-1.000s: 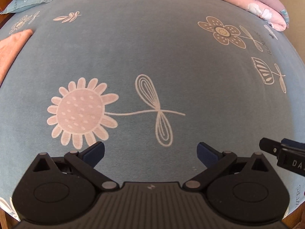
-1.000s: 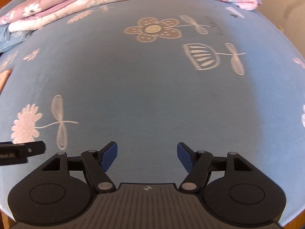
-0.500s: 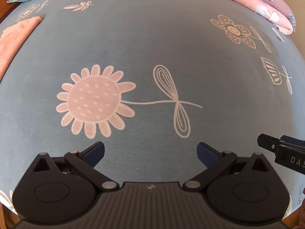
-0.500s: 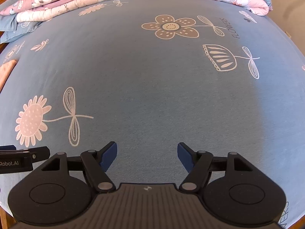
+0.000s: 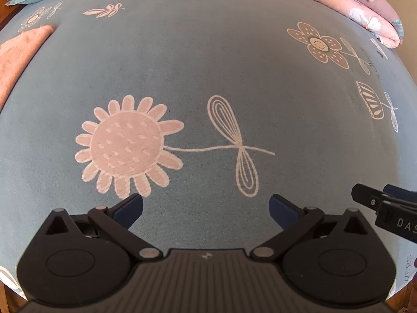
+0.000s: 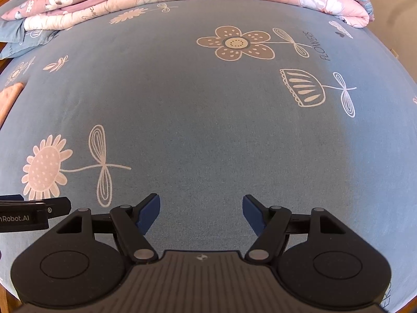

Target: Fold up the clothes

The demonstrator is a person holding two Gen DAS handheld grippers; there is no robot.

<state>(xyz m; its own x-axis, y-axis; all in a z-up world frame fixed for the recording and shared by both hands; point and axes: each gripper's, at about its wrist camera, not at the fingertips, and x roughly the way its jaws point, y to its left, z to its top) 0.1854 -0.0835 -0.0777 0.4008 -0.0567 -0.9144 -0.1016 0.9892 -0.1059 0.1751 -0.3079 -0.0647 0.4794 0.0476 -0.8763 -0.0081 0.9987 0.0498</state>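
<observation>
Since a second ago the pink flower print (image 5: 127, 147) has slid nearer the left gripper (image 5: 206, 206), spread and empty, with the orange garment (image 5: 15, 60) (perhaps a towel) at far left, while the right gripper (image 6: 201, 210) hangs parted over bare blue sheet (image 6: 208, 120).

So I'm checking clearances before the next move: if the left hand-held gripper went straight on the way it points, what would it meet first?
Probably the blue flowered bedsheet, near the printed pink sunflower. The left hand-held gripper is open with nothing between its fingers, though depth is hard to judge.
</observation>
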